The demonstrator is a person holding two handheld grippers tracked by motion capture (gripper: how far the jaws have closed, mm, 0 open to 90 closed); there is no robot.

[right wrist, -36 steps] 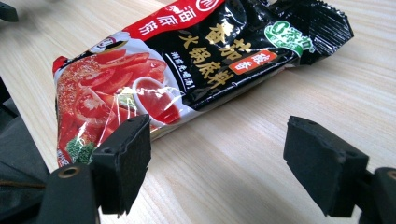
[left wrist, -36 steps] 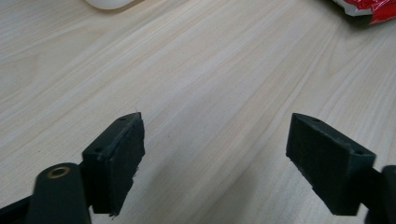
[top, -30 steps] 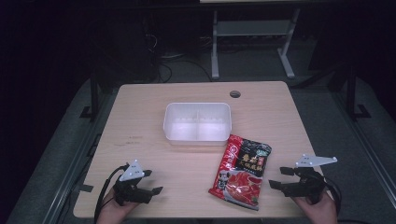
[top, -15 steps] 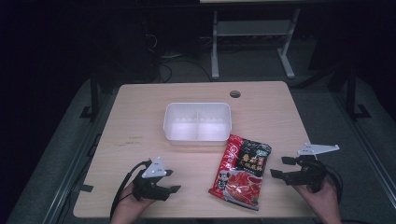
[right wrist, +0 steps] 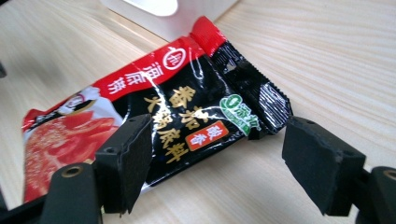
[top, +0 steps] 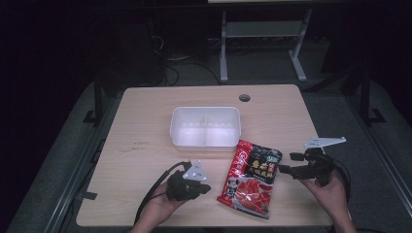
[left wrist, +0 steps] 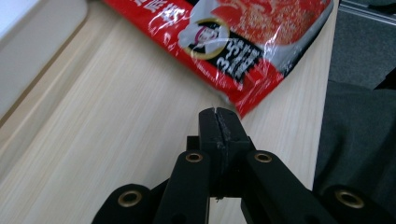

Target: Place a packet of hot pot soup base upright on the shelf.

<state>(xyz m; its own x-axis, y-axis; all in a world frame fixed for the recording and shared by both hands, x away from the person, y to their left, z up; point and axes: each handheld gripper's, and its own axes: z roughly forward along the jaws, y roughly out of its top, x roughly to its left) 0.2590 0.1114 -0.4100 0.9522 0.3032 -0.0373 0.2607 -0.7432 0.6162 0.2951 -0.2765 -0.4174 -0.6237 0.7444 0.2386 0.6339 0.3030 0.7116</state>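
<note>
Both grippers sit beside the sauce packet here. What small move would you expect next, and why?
Probably the right gripper eases forward and shuts on the red and black sauce packet: its jaws stand wide open, facing the packet's black end, which lies flat on the table. The left gripper is shut beside the packet's red corner.

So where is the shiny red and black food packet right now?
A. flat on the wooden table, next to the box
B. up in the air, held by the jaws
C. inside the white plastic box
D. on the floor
A: the shiny red and black food packet lies flat on the light wooden table, just in front of the white plastic box, with neither gripper holding it.
</note>
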